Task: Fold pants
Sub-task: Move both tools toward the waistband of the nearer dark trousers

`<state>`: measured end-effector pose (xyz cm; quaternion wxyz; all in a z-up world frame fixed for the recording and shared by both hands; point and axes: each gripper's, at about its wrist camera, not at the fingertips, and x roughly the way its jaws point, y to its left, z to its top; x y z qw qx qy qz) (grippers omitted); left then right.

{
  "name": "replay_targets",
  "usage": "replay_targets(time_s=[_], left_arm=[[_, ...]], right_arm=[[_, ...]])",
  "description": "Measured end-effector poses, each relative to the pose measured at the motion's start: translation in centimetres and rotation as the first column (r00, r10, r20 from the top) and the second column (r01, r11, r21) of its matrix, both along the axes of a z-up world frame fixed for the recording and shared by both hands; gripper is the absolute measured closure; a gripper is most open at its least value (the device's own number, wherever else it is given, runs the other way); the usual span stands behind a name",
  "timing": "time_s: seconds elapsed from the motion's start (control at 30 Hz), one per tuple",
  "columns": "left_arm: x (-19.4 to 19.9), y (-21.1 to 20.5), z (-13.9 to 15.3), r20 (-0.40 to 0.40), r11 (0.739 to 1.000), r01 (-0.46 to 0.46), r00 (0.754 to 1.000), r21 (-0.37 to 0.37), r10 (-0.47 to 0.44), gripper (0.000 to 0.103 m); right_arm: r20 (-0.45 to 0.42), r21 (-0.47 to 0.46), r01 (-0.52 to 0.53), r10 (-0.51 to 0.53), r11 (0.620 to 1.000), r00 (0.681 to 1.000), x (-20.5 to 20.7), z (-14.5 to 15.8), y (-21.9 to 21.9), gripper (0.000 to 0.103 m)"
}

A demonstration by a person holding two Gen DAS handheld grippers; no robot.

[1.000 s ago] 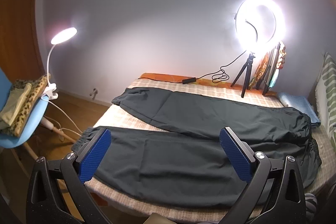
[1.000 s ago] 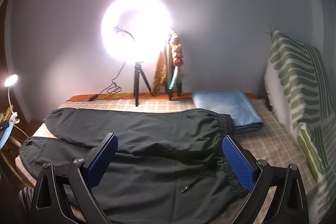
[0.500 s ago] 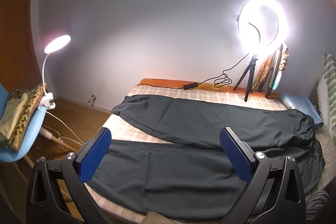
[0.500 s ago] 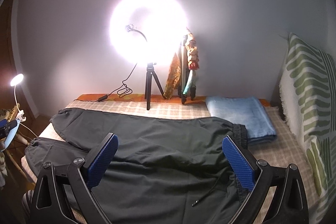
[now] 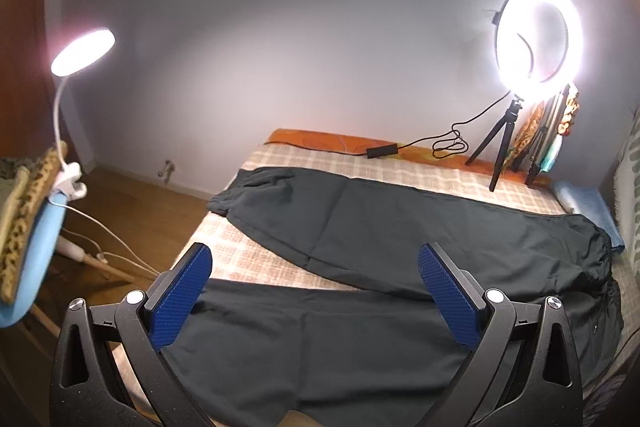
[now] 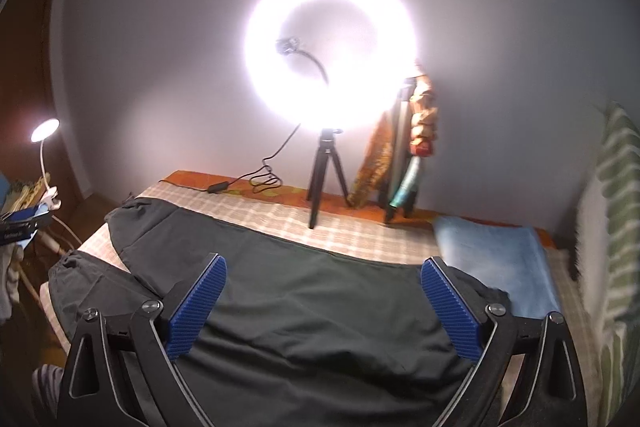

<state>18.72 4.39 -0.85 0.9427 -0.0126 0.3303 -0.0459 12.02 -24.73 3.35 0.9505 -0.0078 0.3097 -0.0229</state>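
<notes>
Pants (image 5: pixel 400 239): dark, spread flat and unfolded on the bed, the two legs splayed apart toward the foot end, the waistband toward the pillow side; in the right wrist view they fill the foreground (image 6: pixel 320 291).
Pants legs: the far leg runs along the middle of the bed, its cuff near the edge; the near leg lies along the front edge, and a wedge of checked cover shows between them.
Left gripper (image 5: pixel 314 291): jaws spread wide, nothing between the blue pads, hovering above the near leg and not touching the cloth.
Right gripper (image 6: pixel 322 301): jaws equally wide, holding nothing, above the upper part of the pants near the waistband.
Bed (image 5: pixel 400 171): covered with a beige checked cloth, an orange strip along the wall side.
Ring light (image 6: pixel 330 51): lit, on a small black tripod standing on the bed by the wall, behind the pants; its cable trails left along the orange strip.
Blue towel (image 6: pixel 496 259): folded, on the bed just beside the waistband end.
Striped pillow (image 6: pixel 616 227): green and white, upright at the head of the bed.
Desk lamp (image 5: pixel 82 53): lit, clipped to a blue chair (image 5: pixel 36 259) beside the bed, well apart from the pants.
</notes>
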Motion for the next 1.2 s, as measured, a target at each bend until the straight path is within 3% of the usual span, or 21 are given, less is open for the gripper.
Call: replay_targets(time_s=[0.17, 0.33, 0.43, 0.7, 0.87, 1.03, 1.2], left_arm=[[3.6, 0.6, -1.3, -0.039, 0.998, 0.018, 0.999, 0.059, -0.015, 0.009], [7.7, 2.2, -3.0, -0.114, 1.000, 0.012, 0.993, 0.004, -0.012, 0.012], [9.6, 2.0, -4.0, -0.132, 1.000, 0.027, 0.991, 0.011, -0.026, 0.014], [14.3, 0.8, -7.5, -0.208, 0.999, 0.040, 0.978, 0.013, -0.037, 0.017], [16.6, 0.6, -9.6, -0.248, 0.999, 0.035, 0.968, -0.011, -0.036, 0.018], [18.4, 1.0, -11.7, -0.289, 0.999, 0.003, 0.957, -0.041, -0.015, 0.018], [19.4, 0.7, -13.2, -0.311, 1.000, 0.008, 0.950, -0.015, -0.012, 0.019]], right_arm=[[-0.056, -0.025, -0.081, 0.080, 0.996, 0.995, 4.8, -2.5, 0.5, 0.007], [-0.091, -0.021, -0.159, 0.157, 0.987, 0.983, 9.2, -5.3, 0.7, 0.007], [-0.154, -0.049, -0.200, 0.191, 0.979, 0.969, 12.4, -7.6, 1.2, 0.007], [-0.351, -0.067, -0.289, 0.249, 0.955, 0.903, 19.6, -14.7, 0.7, 0.016], [-0.412, -0.019, -0.297, 0.263, 0.955, 0.873, 22.6, -17.7, 0.0, 0.018], [-0.473, -0.051, -0.325, 0.264, 0.944, 0.841, 25.3, -20.5, -0.4, 0.017], [-0.531, 0.005, -0.310, 0.265, 0.951, 0.805, 27.1, -22.4, -2.5, 0.016]])
